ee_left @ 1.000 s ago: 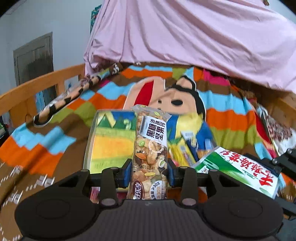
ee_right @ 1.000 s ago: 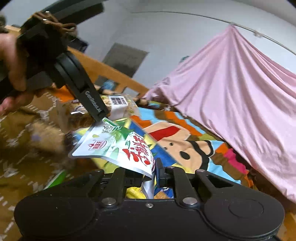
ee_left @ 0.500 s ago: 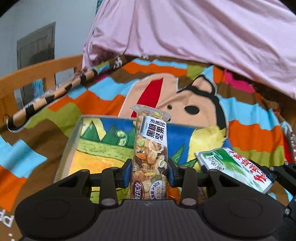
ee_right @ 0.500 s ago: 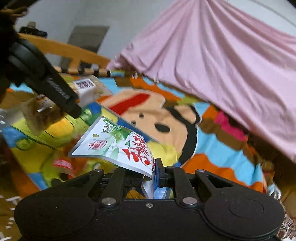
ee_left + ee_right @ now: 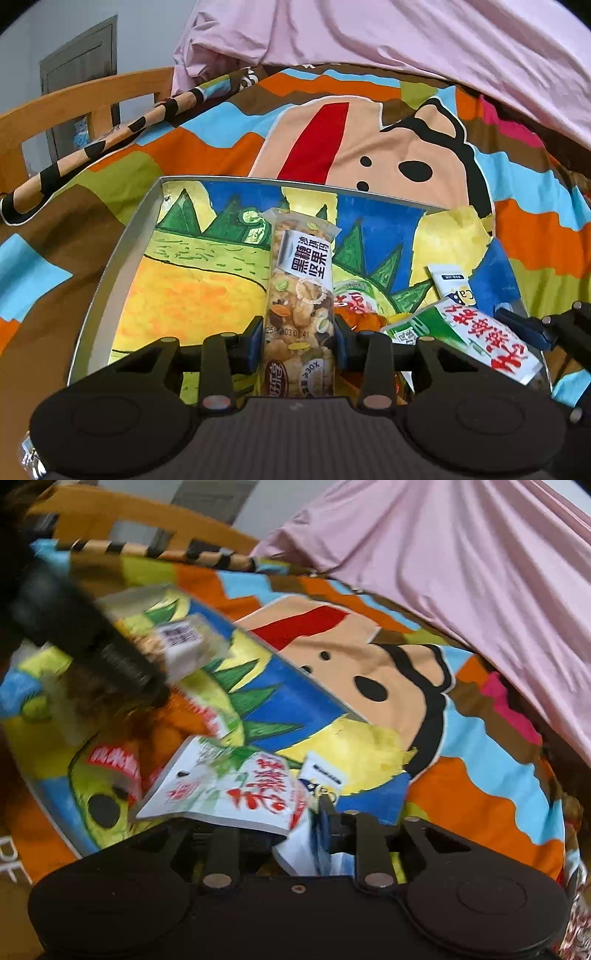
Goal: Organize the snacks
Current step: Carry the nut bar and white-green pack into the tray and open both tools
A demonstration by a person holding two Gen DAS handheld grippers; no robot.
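Right tongs (image 5: 295,834) opening – green packet (image 5: 229,790) blurred, half-hidden.

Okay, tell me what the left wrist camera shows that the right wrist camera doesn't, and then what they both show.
Left wrist only: the nut bar's printed front, clamped between the left gripper's pads, and the tray's bare left wall.

Right wrist only: the right gripper, its jaws opening around the green and white packet's edge, and the left gripper seen blurred from the side.

Both: that packet, the painted tray, the small blue and white sachet, the cartoon blanket, the pink sheet.
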